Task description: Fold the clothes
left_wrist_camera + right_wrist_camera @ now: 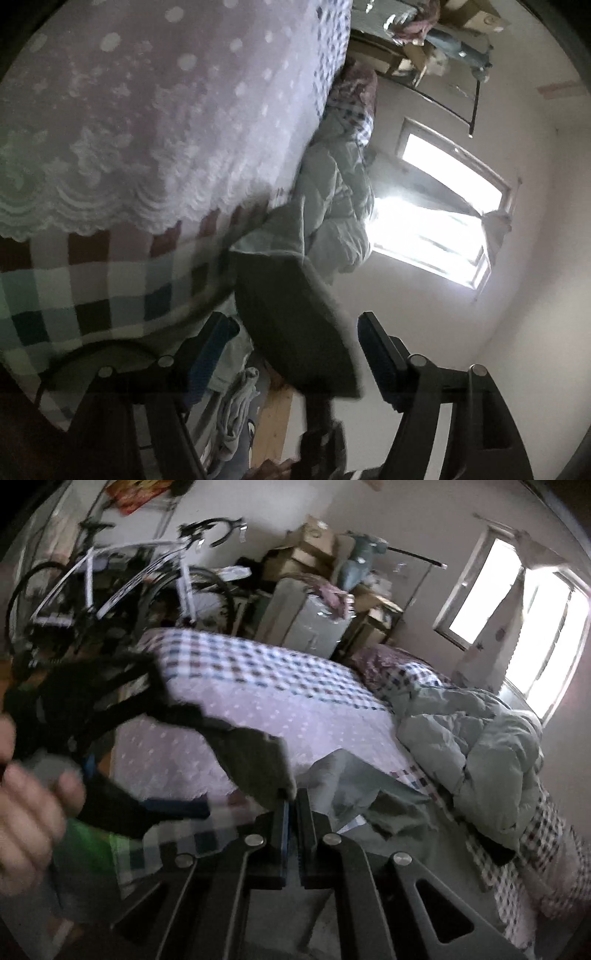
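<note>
Right gripper [294, 805] clamped on dark garment [258, 760] edge above bed [258, 672]; left gripper [295, 328] jaws apart, garment between.

A dark grey-green cloth [255, 760] hangs lifted above the bed [258, 709] — one edge pinched at its lower corner, the rest stretching up and left in a taut, creased band. From the other side it shows as a flat dark panel [295, 325] beside the bed's edge.

Right hand-held gripper [293, 805] pinching grey-green cloth [258, 764] above bed [258, 686], bicycle [122, 579] behind
</note>
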